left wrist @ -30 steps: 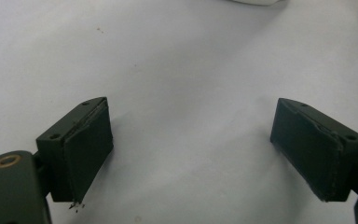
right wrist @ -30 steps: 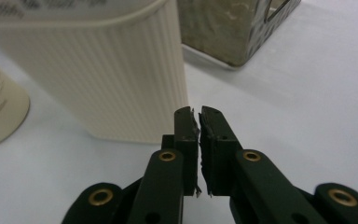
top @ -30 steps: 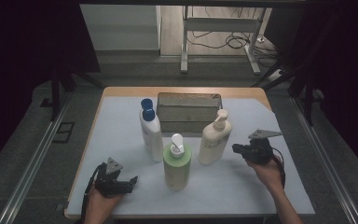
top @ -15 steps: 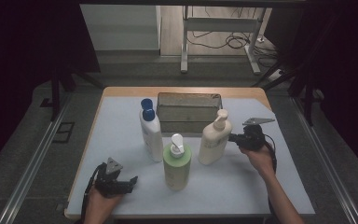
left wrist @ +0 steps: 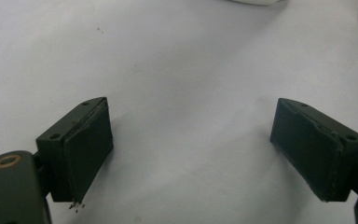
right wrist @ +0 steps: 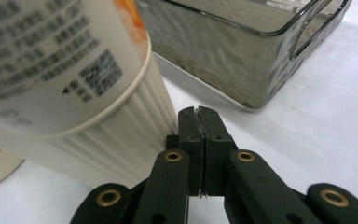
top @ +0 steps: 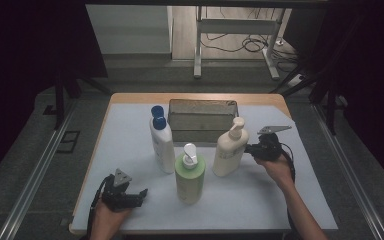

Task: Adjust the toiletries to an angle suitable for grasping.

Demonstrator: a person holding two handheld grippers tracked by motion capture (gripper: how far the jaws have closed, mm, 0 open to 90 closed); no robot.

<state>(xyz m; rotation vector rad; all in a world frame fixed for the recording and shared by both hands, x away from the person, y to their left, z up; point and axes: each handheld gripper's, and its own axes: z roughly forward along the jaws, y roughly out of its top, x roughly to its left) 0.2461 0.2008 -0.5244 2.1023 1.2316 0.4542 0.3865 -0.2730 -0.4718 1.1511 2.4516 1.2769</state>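
Cream pump bottle [top: 230, 149] stands at the tray's [top: 202, 104] five o'clock; the right gripper [top: 254, 148], jaws shut empty, touches it at three o'clock, probably to nudge it. Left gripper [top: 139, 193] rests idle, jaws wide open.

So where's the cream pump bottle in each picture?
High view: the cream pump bottle stands right of centre, in front of the metal tray, beside the right gripper.
Left gripper view: I can't pick it out for sure.
Right gripper view: its ribbed body is at the left, very close, just left of the shut jaws.
Shared landmark: the metal tray behind it.
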